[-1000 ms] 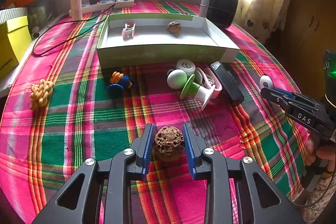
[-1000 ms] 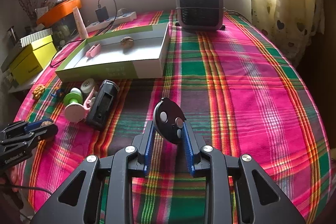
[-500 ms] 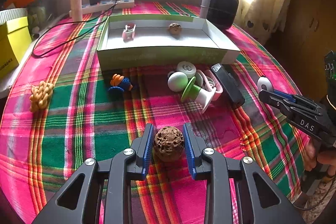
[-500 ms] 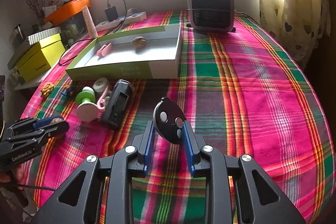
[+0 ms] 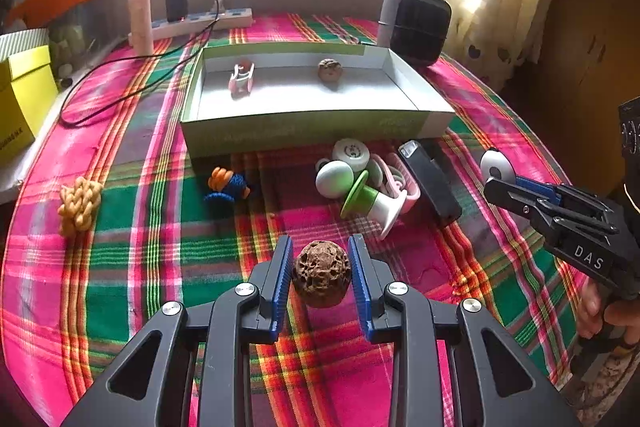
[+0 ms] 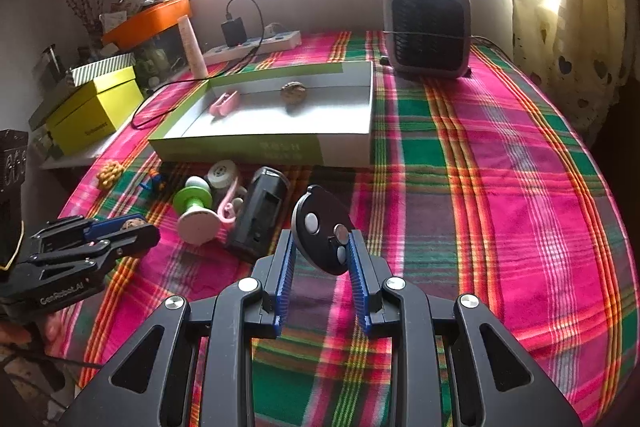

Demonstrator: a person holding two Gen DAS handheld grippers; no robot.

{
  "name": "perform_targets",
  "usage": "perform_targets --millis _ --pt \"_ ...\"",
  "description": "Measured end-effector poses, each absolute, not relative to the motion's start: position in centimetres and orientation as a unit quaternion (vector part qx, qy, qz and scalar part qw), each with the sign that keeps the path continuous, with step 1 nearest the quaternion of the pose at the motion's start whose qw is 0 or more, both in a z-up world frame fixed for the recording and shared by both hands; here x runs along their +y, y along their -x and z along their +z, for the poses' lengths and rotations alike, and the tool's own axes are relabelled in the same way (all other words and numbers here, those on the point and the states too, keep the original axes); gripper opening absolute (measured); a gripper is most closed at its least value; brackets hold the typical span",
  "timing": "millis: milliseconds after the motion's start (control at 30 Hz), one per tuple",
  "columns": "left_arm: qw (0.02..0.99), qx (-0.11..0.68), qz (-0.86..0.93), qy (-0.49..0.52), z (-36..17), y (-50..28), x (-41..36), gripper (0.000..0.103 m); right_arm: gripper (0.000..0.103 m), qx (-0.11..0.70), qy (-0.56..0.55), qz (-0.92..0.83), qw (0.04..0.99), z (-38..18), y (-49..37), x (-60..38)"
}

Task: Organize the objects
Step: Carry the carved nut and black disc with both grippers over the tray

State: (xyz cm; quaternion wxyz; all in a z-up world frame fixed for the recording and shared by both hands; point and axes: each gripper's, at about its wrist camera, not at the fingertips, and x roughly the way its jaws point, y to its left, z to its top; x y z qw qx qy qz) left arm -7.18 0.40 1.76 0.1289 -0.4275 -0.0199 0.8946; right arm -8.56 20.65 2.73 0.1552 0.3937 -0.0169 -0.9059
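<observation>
- Nothing has shifted in either grip since a second ago; only the right wrist's view has swung slightly rightward.
- Brown pitted walnut point(image 5: 321, 273) sits pinched between the left gripper point(image 5: 320, 269) pads, above the plaid cloth point(image 5: 132, 227).
- Black oval disc point(image 6: 323, 241) with silver buttons is clamped in the right gripper point(image 6: 322, 259).
- Green-walled box point(image 5: 312, 131) lies well beyond.

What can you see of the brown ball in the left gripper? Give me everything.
The brown ball is roundish, dark brown and deeply pitted, like a walnut shell, matte and hard-looking. It sits clamped between the blue ribbed pads of the left gripper, one pad pressing each side, held above the plaid cloth. Its underside is hidden. From the right wrist view only a sliver shows between the fingers.
</observation>
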Motion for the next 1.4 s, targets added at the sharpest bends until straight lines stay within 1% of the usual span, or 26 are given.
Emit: perform_targets --millis 833,1400 --pt "0.14 -0.015 0.904 0.404 3.6 9.3 0.9 0.026 0.028 -0.012 -0.383 -0.907 0.174 3.9 10.2 19.3" --pt "0.141 -0.017 0.911 0.386 5.1 13.5 0.9 0.026 0.028 -0.001 -0.363 -0.914 0.182 5.4 13.9 18.4"
